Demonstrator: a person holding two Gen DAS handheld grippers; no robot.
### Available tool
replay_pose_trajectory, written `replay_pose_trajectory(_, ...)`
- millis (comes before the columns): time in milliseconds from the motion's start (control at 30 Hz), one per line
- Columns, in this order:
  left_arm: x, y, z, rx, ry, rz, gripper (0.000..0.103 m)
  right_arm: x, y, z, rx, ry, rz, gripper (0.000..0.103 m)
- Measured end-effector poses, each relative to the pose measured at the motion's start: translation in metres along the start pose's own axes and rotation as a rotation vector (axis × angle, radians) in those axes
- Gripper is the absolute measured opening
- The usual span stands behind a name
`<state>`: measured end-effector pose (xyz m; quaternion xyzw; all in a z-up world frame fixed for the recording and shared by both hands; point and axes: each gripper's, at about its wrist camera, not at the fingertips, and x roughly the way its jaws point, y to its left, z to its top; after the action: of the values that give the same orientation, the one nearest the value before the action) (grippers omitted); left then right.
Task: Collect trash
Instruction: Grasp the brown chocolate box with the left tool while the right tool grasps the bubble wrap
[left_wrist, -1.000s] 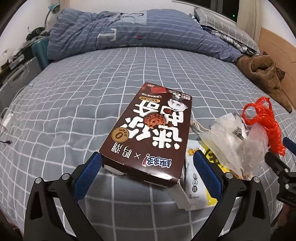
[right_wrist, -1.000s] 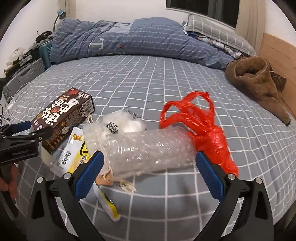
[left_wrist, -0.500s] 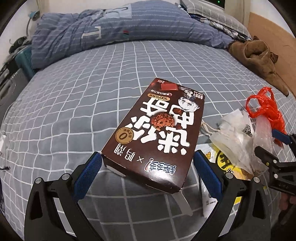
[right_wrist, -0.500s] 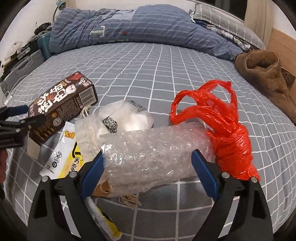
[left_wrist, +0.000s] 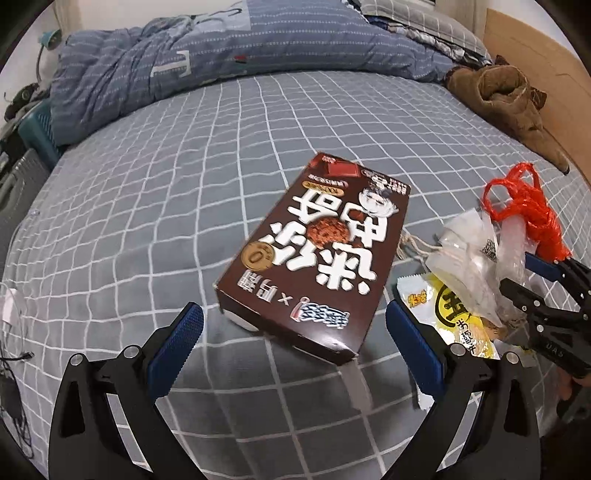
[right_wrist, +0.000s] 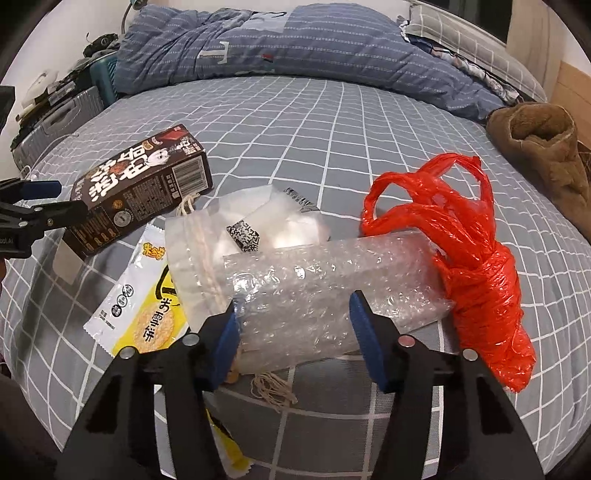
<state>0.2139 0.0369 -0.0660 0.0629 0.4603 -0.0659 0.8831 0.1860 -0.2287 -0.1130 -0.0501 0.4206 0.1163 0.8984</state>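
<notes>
My right gripper (right_wrist: 293, 321) has its jaws closing around the clear bubble-wrap roll (right_wrist: 332, 280), just beside the crumpled red plastic bag (right_wrist: 476, 258) on the grey checked bed (right_wrist: 295, 122). My left gripper (left_wrist: 293, 338) has its jaws wide open, empty, before the brown biscuit box (left_wrist: 317, 258). The slick, springy roll could squirt free, or I could snag the clear zip bag (right_wrist: 207, 251).

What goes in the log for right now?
left gripper: open, near brown box | right gripper: closing around bubble wrap
</notes>
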Motion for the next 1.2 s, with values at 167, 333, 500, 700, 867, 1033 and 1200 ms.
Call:
replay_pose_trajectory(167, 0.009, 0.002, 0.010, 0.028, -0.002, -0.016, 0.097, 0.000, -0.002, 0.002, 0.012, 0.005, 0.031, 0.037)
replay_pose_trajectory(333, 0.026, -0.005, 0.030, 0.105, 0.047, -0.034, 0.097, 0.000, -0.002, 0.002, 0.000, 0.005, 0.047, 0.029)
replay_pose_trajectory(500, 0.036, -0.015, 0.043, 0.199, 0.081, -0.050, 0.098, 0.000, -0.002, 0.003, 0.000, 0.003, 0.058, 0.026)
replay_pose_trajectory(700, 0.042, -0.018, 0.050, 0.233, 0.114, -0.076, 0.098, -0.001, -0.003, 0.006, 0.006, -0.006, 0.064, 0.022)
replay_pose_trajectory(867, 0.033, -0.023, 0.047, 0.247, 0.113, -0.071, 0.097, -0.001, -0.002, 0.007, 0.004, -0.008, 0.068, 0.020)
replay_pose_trajectory(1033, 0.037, -0.034, 0.038, 0.270, 0.123, -0.036, 0.097, -0.001, -0.003, 0.007, 0.000, -0.008, 0.067, 0.020)
replay_pose_trajectory(1200, 0.049, -0.039, 0.032, 0.266, 0.109, 0.017, 0.098, -0.003, -0.003, 0.005, -0.004, -0.009, 0.070, 0.019)
